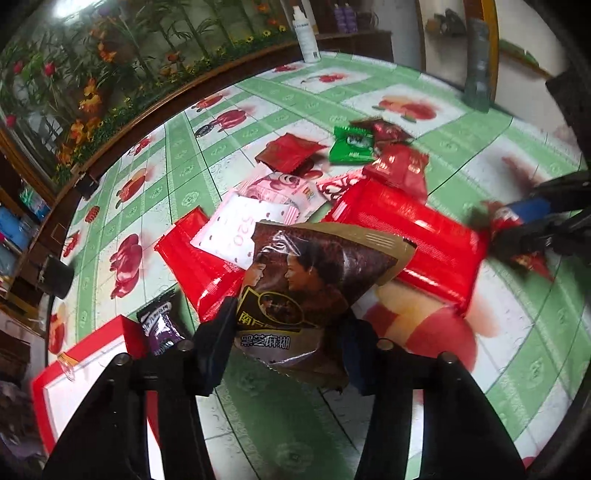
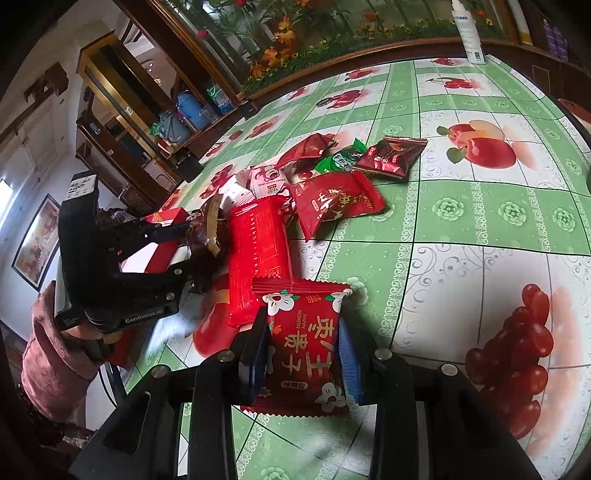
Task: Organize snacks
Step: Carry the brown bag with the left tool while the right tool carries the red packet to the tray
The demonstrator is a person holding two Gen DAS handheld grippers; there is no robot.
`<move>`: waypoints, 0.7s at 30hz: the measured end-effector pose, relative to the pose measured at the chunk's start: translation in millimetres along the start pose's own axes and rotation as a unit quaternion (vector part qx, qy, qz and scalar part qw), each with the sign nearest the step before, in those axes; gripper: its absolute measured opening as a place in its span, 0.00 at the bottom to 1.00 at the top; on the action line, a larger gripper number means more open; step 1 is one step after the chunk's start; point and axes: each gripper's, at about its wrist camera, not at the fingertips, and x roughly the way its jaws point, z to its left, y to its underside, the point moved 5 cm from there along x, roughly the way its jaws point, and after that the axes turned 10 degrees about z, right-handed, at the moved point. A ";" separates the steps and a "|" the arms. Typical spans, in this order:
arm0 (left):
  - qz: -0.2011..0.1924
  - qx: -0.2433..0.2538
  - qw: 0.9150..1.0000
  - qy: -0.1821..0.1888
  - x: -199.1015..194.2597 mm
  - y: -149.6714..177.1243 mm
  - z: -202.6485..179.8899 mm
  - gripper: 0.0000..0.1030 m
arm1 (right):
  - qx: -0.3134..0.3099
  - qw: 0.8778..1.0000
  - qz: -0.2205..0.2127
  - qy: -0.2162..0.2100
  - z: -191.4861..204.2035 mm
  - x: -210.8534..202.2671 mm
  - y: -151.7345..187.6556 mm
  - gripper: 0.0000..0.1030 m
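Note:
A brown sesame-paste packet stands tilted between the fingers of my left gripper, which is shut on its lower part. The right wrist view shows the left gripper from the side, with that brown packet in it. My right gripper is shut on a red flowered packet just above the tablecloth. Behind both lies a loose pile: a long red packet, a white packet, a pink one and a green one. A red box sits at the near left.
A small purple packet lies against the red box. A white spray bottle and a clear bottle stand at the far table edge. A black object sits at the left edge. A pink sleeve is behind the left gripper.

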 end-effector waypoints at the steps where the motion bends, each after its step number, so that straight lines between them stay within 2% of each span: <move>1: -0.002 -0.004 1.000 0.007 -1.1 0.3 -0.6 0.45 | 0.000 1.000 0.000 -0.001 -0.1 0.0 0.1 0.35; 5: -0.015 -0.018 1.000 0.017 -9.0 7.2 -6.9 0.43 | 0.000 1.000 0.000 -0.001 0.0 0.5 -0.6 0.35; 12: -0.073 -0.065 0.995 0.036 -49.0 27.4 -19.5 0.43 | -0.014 1.000 -0.015 -0.005 4.4 -3.4 -1.9 0.34; 17: -0.096 -0.087 0.991 0.028 -79.5 51.3 -24.8 0.43 | -0.029 0.999 -0.039 -0.006 11.4 -10.7 -2.8 0.34; 21: -0.127 -0.111 0.986 0.019 -108.6 73.3 -12.2 0.43 | -0.020 0.998 -0.058 -0.018 12.1 -18.4 -1.1 0.34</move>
